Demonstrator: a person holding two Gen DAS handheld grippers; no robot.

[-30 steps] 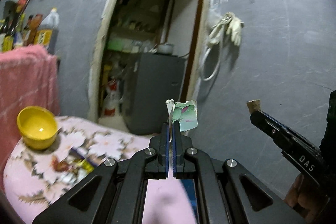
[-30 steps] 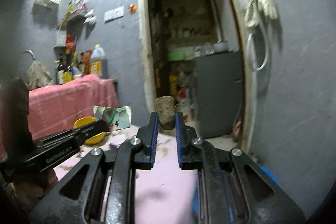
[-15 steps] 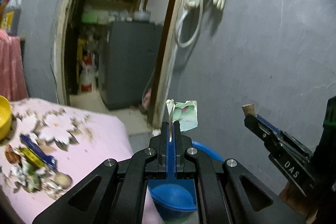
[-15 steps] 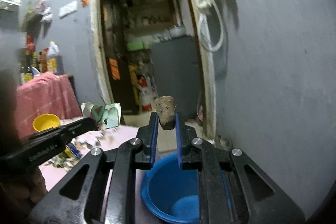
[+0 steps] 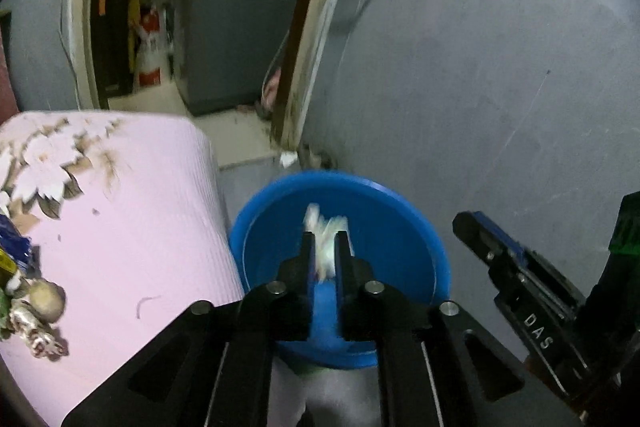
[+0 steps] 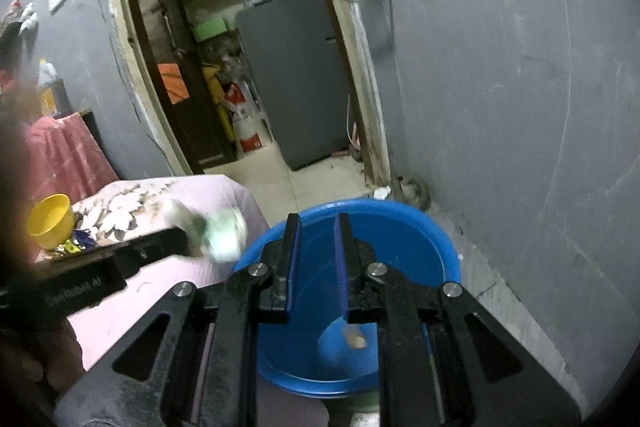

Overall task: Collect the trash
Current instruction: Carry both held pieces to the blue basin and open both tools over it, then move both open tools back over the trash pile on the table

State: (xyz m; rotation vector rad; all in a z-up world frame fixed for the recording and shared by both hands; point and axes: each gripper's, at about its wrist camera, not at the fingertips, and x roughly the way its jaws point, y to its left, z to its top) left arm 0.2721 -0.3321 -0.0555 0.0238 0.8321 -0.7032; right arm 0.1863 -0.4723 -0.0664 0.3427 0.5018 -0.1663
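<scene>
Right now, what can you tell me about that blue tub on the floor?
The blue tub is a round, smooth basin that looks like plastic, standing upright and open on the pale floor between the pink-covered table and the grey wall. A small brownish scrap lies on its bottom; otherwise it looks nearly empty.

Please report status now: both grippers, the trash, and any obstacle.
Right gripper open above blue bucket; brown scrap lies inside. Left gripper open over bucket, paper wrapper blurred between its fingers. No obstacle seen.
</scene>
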